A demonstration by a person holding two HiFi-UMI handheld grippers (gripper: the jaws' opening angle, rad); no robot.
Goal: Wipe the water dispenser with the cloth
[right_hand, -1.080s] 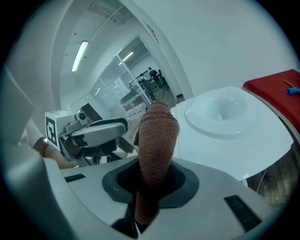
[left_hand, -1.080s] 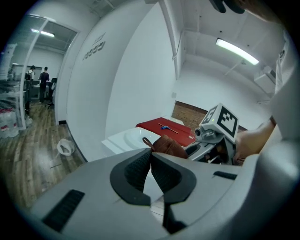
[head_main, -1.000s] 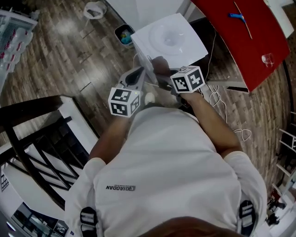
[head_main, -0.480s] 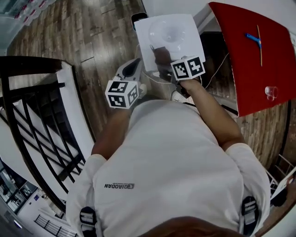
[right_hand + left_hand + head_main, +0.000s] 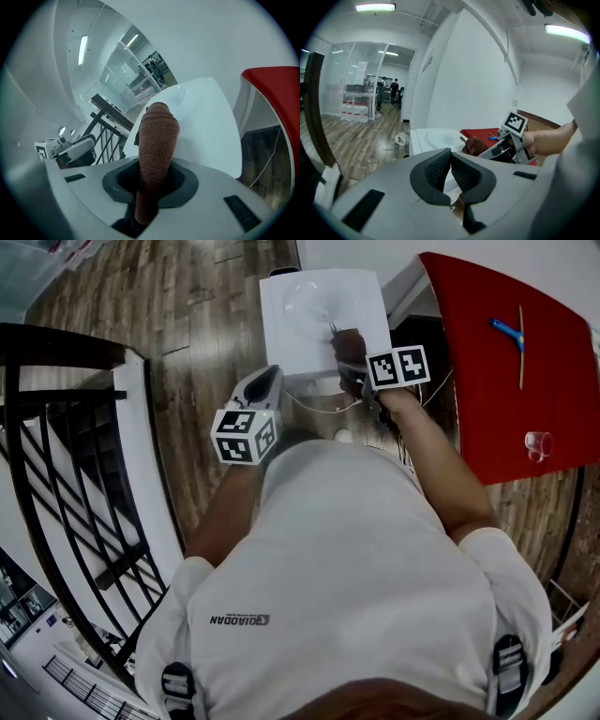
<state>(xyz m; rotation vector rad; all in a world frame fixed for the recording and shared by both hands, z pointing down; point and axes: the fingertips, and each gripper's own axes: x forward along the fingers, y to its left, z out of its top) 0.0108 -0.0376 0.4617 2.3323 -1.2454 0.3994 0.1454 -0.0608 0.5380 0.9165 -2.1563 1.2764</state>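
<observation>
Wood-plank floor (image 5: 197, 324) surrounds a white water dispenser (image 5: 314, 329) that stands against a white wall, with a black railing (image 5: 66, 456) to the left and a red desk (image 5: 487, 362) to the right. A person in a white shirt (image 5: 347, 587), seen from above, holds a two-jaw tool in each hand.

The right gripper (image 5: 152, 185) is clamped on a brown cloth (image 5: 158, 136). The cloth sticks out past the jaws in a thick roll and reaches over the dispenser's flat white top. From the head view, the cloth sits toward the right edge of that top, just beside the round recess (image 5: 314, 304) moulded into it. Whether it presses on the surface cannot be told.

The left gripper (image 5: 450, 159) hangs apart from the dispenser, off its near left corner and above the floor. Its ribbed pads (image 5: 436, 171) are pressed together at the tips with nothing between them. Its camera looks across at the dispenser top, the cloth and the right gripper with its black-and-white marker cube (image 5: 514, 123).

A thin white cable (image 5: 323, 407) shows just past the dispenser's near edge. On the desk, a blue-handled tool (image 5: 506, 331) lies toward the far edge and a clear cup (image 5: 536, 442) stands close to the near edge.
</observation>
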